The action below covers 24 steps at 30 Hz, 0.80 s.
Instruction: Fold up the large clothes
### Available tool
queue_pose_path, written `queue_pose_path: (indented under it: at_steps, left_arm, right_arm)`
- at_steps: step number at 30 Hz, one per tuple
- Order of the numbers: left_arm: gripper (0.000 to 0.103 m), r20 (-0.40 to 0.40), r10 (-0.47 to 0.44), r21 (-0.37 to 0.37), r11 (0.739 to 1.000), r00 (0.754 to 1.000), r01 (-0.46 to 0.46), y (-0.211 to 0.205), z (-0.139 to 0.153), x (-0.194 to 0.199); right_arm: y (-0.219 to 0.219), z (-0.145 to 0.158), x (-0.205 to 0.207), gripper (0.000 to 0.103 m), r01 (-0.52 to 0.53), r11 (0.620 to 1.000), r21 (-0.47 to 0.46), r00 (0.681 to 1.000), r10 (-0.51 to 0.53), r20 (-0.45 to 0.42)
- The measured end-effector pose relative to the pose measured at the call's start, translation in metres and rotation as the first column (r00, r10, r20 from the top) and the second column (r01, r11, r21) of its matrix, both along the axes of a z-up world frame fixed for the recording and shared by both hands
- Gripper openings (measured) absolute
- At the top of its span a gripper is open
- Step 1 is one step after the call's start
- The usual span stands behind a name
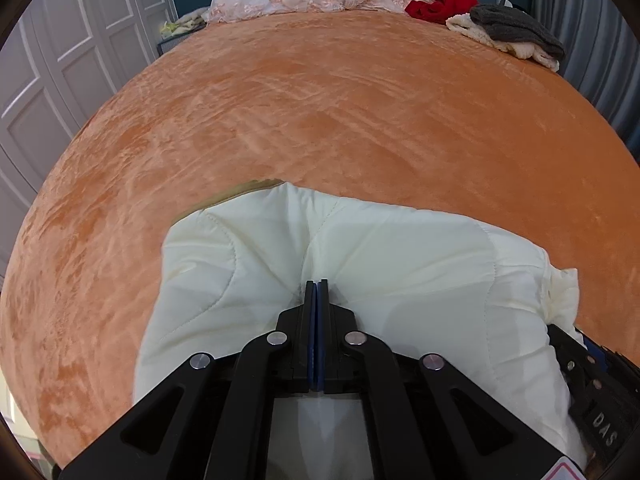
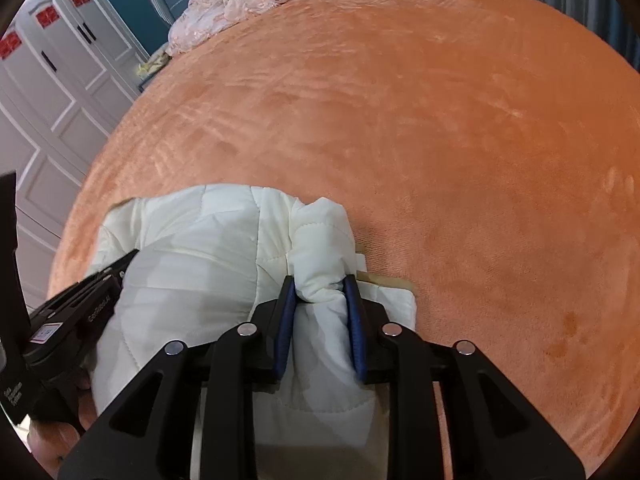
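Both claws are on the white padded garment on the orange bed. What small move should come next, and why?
Probably open the right claw fully and draw it back. Its pads stand apart around a bunched fold of the white padded garment, while the left claw is pinched shut on it, keeping the bundle steady on the orange bed.
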<state>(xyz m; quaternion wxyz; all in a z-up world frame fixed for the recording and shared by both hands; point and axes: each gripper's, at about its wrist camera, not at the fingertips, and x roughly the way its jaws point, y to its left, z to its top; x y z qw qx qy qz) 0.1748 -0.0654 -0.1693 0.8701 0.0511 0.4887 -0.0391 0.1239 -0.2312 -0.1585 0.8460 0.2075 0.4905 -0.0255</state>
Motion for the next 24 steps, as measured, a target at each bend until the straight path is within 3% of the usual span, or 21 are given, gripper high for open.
queue_pose_path:
  at_steps: [3, 4, 6, 8, 9, 13, 16, 20, 24]
  left_arm:
    - [0.017, -0.021, 0.015, -0.071, 0.997, 1.000, -0.016, 0.018, 0.023, -0.015]
    - [0.021, -0.022, 0.013, -0.110, 0.994, 1.000, -0.015, 0.026, 0.034, -0.025]
    - [0.052, -0.020, 0.023, -0.138, 0.990, 1.000, -0.025, 0.040, 0.049, -0.040]
    - [0.070, -0.027, 0.058, -0.162, 0.985, 0.998, -0.061, 0.061, 0.060, -0.058]
    - [0.074, -0.035, 0.063, -0.175, 0.982, 0.997, -0.069, 0.068, 0.061, -0.064]
    - [0.077, -0.150, 0.078, -0.278, 0.953, 0.986, -0.118, 0.107, 0.048, -0.088]
    - [0.078, -0.225, 0.078, -0.365, 0.918, 0.971, -0.158, 0.125, 0.029, -0.097]
    - [0.079, -0.251, 0.056, -0.476, 0.862, 0.966, -0.174, 0.135, 0.013, -0.103]
    - [0.085, -0.243, 0.020, -0.530, 0.834, 0.970, -0.150, 0.134, 0.007, -0.099]
  right_arm:
    - [-0.010, 0.025, -0.016, 0.049, 0.030, 0.999, -0.010, 1.000, -0.030, -0.005]
    - [-0.012, 0.030, -0.021, 0.050, 0.030, 1.000, -0.006, 1.000, -0.030, -0.004]
    - [-0.015, 0.040, -0.038, 0.056, -0.004, 1.000, 0.013, 1.000, 0.004, -0.020]
    - [-0.017, 0.041, -0.052, 0.067, -0.022, 0.999, 0.030, 0.998, 0.023, -0.057]
    - [-0.018, 0.039, -0.060, 0.072, -0.022, 0.998, 0.051, 0.997, 0.025, -0.072]
    - [-0.029, 0.025, -0.084, 0.074, 0.050, 0.979, 0.199, 0.993, -0.027, -0.117]
    - [-0.036, 0.011, -0.095, 0.075, 0.103, 0.934, 0.342, 0.989, -0.060, -0.136]
    - [-0.037, -0.009, -0.100, 0.078, 0.143, 0.861, 0.488, 0.985, -0.074, -0.158]
    - [-0.034, -0.029, -0.104, 0.084, 0.160, 0.768, 0.620, 0.984, -0.078, -0.158]
